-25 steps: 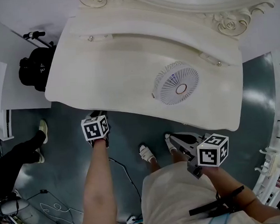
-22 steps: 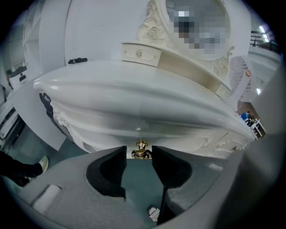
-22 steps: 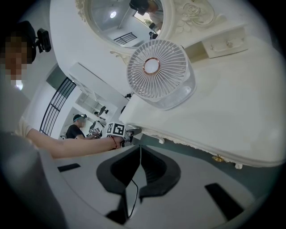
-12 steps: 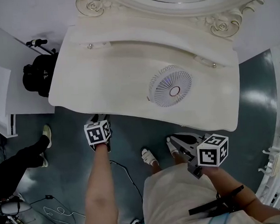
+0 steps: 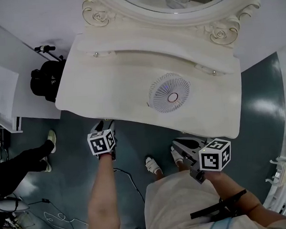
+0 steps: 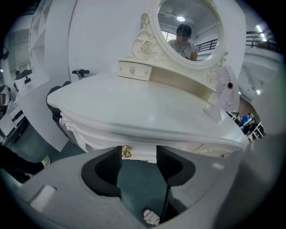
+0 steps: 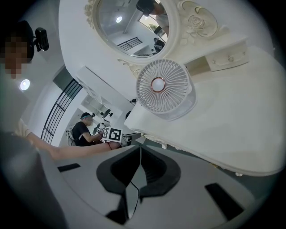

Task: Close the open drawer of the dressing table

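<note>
Drawer (image 6: 136, 154) seemingly sitting flush under dressing table (image 5: 131, 83) surface; closing looking done. Left gripper (image 6: 139, 148) just been opening, standing spread, holding nothing. Right gripper (image 7: 140, 156) staying pressed together, empty.

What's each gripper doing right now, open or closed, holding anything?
Left gripper: open, jaws have just been opening, nothing between them.
Right gripper: closed, empty.

A glossy dark teal floor (image 5: 262, 94) catches the overhead light beneath plain white walls (image 5: 30, 17). A black bag (image 5: 46, 79) stands by the wall at left, near a bystander in dark trousers (image 5: 18, 165); a white rack (image 5: 282, 175) lines the right edge.
</note>
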Motion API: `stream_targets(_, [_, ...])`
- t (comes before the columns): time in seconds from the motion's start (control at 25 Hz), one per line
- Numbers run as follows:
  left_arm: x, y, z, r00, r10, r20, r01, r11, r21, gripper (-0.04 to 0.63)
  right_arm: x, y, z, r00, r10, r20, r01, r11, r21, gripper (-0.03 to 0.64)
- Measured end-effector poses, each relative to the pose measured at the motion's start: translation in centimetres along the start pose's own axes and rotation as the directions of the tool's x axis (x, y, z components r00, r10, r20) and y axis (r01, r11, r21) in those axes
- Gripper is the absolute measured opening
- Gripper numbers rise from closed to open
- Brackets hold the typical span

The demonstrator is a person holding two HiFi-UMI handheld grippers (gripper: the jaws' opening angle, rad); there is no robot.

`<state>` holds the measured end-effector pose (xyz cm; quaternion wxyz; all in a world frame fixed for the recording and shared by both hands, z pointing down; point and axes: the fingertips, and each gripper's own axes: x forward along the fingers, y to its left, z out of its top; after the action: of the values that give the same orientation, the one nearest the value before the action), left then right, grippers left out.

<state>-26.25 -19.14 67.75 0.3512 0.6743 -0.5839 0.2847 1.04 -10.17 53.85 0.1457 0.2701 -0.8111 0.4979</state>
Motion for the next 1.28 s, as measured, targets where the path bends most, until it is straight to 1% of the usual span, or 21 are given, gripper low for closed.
stream_targets(0.24, [-2.2, -2.7, 0.4, 0.999, -0.008, 0.037, 0.009, 1.000, -0.013, 0.227, -1.3, 0.6, 0.8, 1.000, 0.024, 0.010, -0.024, 0.999, -0.027, 0.018])
stream_targets(0.44, [-4.2, -5.6, 0.6, 0.995, -0.044, 0.089, 0.049, 0.997, -0.062, 0.227, -2.3, 0.8, 1.3, 0.999, 0.035, 0.017, -0.034, 0.998, -0.051, 0.018])
stream_targets(0.6, [-6.4, -7.6, 0.3, 0.991, -0.056, 0.119, 0.064, 0.996, -0.068, 0.227, -2.5, 1.2, 1.1, 0.998, 0.062, 0.005, -0.062, 0.996, -0.065, 0.018])
stream_targets(0.76, [-7.8, -10.6, 0.4, 0.987, -0.078, 0.137, 0.086, 0.995, -0.057, 0.227, -3.6, 1.0, 1.8, 0.997, 0.076, 0.007, -0.075, 0.994, -0.077, 0.018])
stream_targets(0.96, [-9.7, -13.2, 1.0, 0.976, -0.105, 0.189, 0.123, 0.989, -0.087, 0.226, -4.7, 0.8, 2.2, 0.996, 0.087, 0.012, -0.086, 0.992, -0.093, 0.018])
stream_targets(1.12, [-11.2, -15.1, 1.2, 0.967, -0.134, 0.217, 0.157, 0.983, -0.096, 0.225, -5.4, 0.9, 2.2, 0.995, 0.097, 0.005, -0.096, 0.990, -0.106, 0.018])
stream_targets(1.28, [-12.8, -17.6, 1.1, 0.953, -0.179, 0.246, 0.211, 0.971, -0.113, 0.225, -6.3, 0.9, 2.3, 0.994, 0.106, 0.003, -0.105, 0.988, -0.112, 0.018])
